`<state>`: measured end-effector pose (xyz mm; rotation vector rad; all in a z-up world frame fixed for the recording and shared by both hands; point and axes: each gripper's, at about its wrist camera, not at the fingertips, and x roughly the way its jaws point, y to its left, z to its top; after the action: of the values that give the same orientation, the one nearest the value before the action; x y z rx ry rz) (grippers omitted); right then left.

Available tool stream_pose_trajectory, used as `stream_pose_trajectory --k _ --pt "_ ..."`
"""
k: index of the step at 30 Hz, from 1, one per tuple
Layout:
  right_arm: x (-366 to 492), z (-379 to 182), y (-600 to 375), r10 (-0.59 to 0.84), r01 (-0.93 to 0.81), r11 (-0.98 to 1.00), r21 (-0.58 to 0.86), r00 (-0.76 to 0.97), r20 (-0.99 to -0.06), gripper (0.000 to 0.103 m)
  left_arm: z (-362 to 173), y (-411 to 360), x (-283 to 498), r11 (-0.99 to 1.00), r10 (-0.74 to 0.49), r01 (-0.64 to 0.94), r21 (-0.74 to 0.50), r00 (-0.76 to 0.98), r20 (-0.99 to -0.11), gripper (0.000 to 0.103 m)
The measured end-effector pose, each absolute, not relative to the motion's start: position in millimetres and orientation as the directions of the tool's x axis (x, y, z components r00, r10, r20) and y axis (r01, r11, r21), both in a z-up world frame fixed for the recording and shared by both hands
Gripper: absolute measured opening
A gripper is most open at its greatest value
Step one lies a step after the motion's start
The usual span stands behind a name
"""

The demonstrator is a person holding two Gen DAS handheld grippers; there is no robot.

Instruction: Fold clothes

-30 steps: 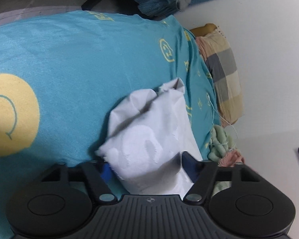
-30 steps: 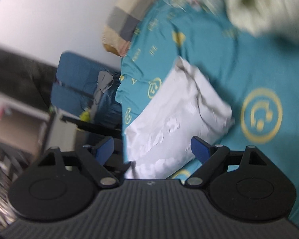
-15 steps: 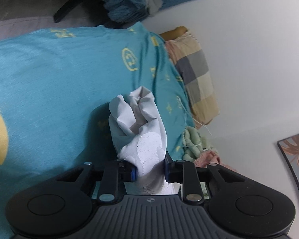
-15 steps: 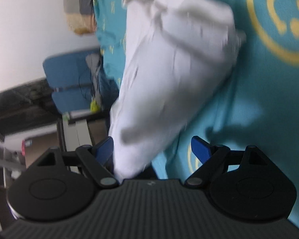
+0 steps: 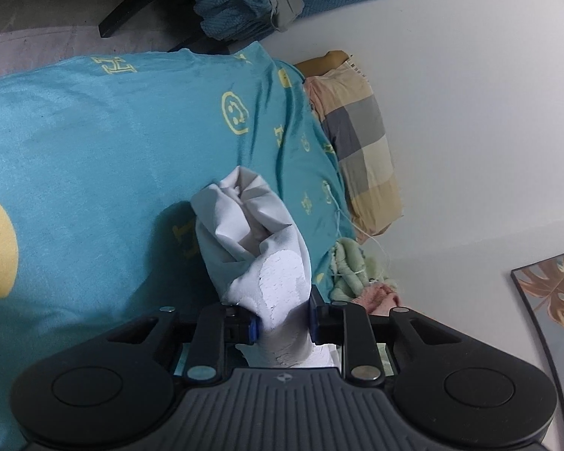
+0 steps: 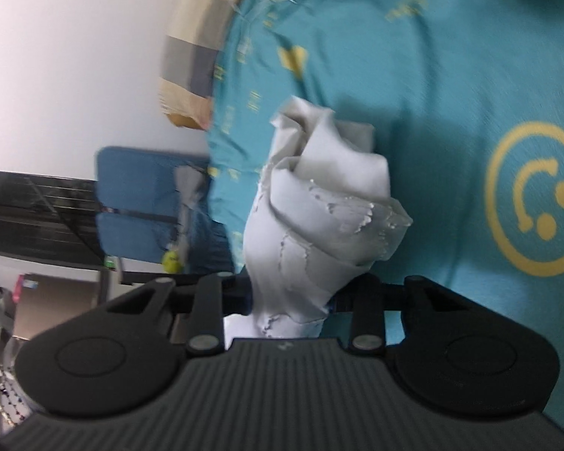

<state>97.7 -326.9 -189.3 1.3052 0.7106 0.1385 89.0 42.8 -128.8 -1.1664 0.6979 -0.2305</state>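
Note:
A white garment (image 5: 255, 240) with a cracked white print is bunched up above the teal bedspread (image 5: 94, 158). My left gripper (image 5: 284, 325) is shut on one end of it, blue pads pressing the cloth from both sides. In the right wrist view the same white garment (image 6: 319, 210) rises in crumpled folds from my right gripper (image 6: 291, 298), which is shut on its lower part. The pinched edges are hidden between the fingers.
The bedspread (image 6: 451, 94) carries yellow smiley faces. A checked pillow (image 5: 361, 139) lies at the bed's wall side, with green and pink knitted cloth (image 5: 353, 267) beside it. A blue chair (image 6: 139, 195) stands off the bed's edge. A framed leaf picture (image 5: 549, 289) leans on the wall.
Both grippers were open around the white garment one second ago; each has closed on it. The garment now hangs bunched and lifted off the bedspread.

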Motion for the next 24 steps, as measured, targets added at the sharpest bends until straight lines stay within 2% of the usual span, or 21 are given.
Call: stream_pose_trajectory --k 8,15,19,24 --pt "71.4 -109.6 -378.3 0.435 0.181 0.211 0.961 0.863 -0.258 0.035 -46.4 -1.1 81.5 0.38 -0.578 -0.089 -0.921 0.754 -0.311 0.025" --pt "72.6 -4.6 -488.4 0.314 0.108 0.279 0.954 0.929 -0.197 0.035 44.6 -141.4 142.7 0.336 -0.708 0.059 -0.94 0.674 -0.211 0.025" --pt "78.1 61.5 -570.5 0.208 0.086 0.389 0.917 0.962 -0.178 0.035 93.7 -223.7 178.1 0.291 -0.777 0.14 -0.946 0.611 -0.149 0.025" --pt "65.6 110.0 -659.8 0.044 0.108 0.469 0.876 0.988 -0.145 0.035 110.4 -338.0 198.3 0.222 -0.855 0.285 -0.932 0.516 -0.045 0.026"
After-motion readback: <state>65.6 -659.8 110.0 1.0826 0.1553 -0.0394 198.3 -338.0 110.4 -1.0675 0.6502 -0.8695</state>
